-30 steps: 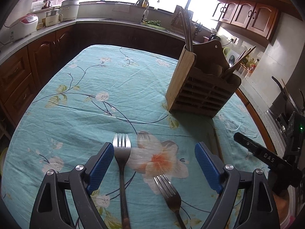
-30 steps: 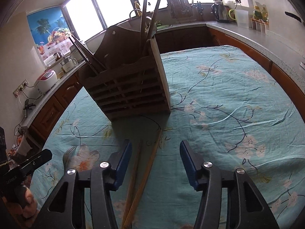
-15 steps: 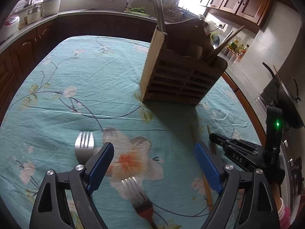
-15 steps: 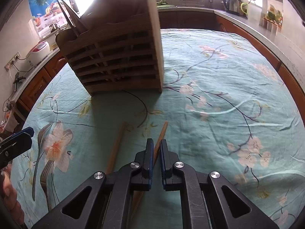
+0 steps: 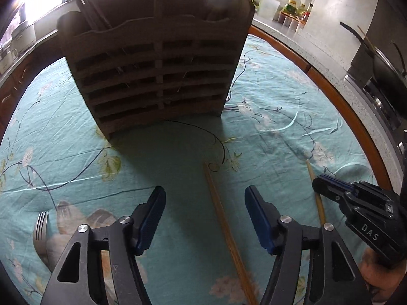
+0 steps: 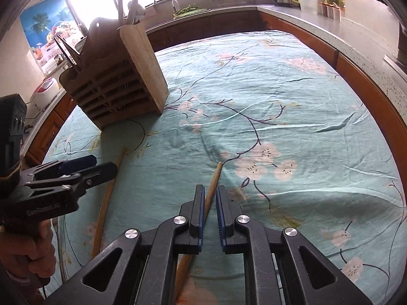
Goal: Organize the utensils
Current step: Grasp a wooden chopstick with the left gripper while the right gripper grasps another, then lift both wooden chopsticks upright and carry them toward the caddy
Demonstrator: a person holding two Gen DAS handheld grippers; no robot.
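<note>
- Risk: right gripper (image 6: pixel 210 203) pinches chopstick (image 6: pixel 213 181) with its jaws nearly together; the stick sits skewed between them, tip toward 12 o'clock. Thin round wood may roll or pivot out on lifting, judged from the slanted hold.
- Risk: long stick could catch the cloth (image 6: pixel 292 96) or miss the holder (image 6: pixel 114 81) slots if it swings.
- Left gripper (image 5: pixel 203 218) is spread wide, holding nothing; the 2nd chopstick (image 5: pixel 223 226) lies on the bench between its jaws, running 11 to 5 o'clock, nearer the right one.
- Risk: closing off-centre may push that stick sideways.
- Holder stands at 12 o'clock of the left gripper, near; fork (image 5: pixel 40 231) at 9 o'clock.
</note>
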